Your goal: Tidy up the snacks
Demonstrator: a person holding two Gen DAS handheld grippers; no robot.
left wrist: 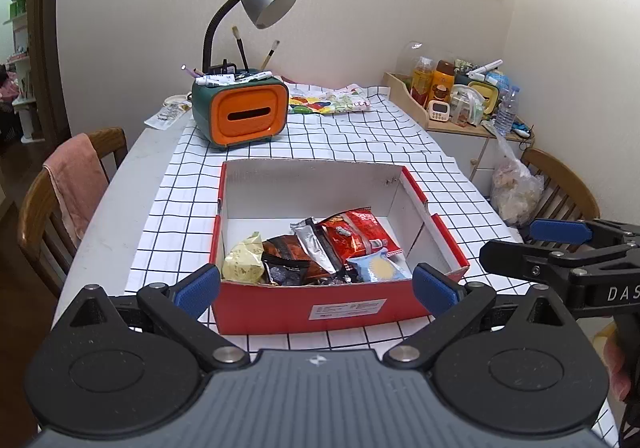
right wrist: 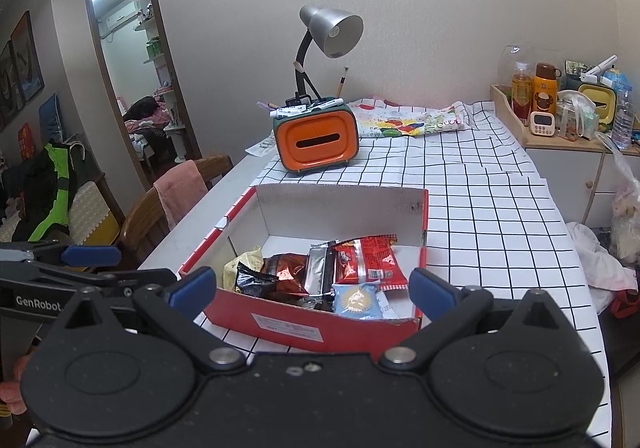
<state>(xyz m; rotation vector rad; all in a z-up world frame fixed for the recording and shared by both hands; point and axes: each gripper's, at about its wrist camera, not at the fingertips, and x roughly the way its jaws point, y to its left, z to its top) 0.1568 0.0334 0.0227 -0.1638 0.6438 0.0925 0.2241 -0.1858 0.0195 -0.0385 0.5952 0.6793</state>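
A red cardboard box (left wrist: 320, 312) with a white inside stands on the checked tablecloth; it also shows in the right wrist view (right wrist: 304, 328). Several snack packets lie in its near half: a red packet (left wrist: 356, 236), a silver one (left wrist: 316, 244), a dark brown one (left wrist: 288, 256), a pale yellow one (left wrist: 244, 264) and a light blue one (left wrist: 378, 268). My left gripper (left wrist: 316, 288) is open and empty, just in front of the box. My right gripper (right wrist: 312, 288) is open and empty, also in front of the box, to the right of the left one.
An orange and green tissue box (left wrist: 240, 112) with pens and a silver desk lamp (left wrist: 260, 0) stand behind the box. A colourful cloth (left wrist: 328, 100) lies at the back. Wooden chairs (left wrist: 60, 200) flank the table. A cluttered side cabinet (left wrist: 460, 100) stands at the right.
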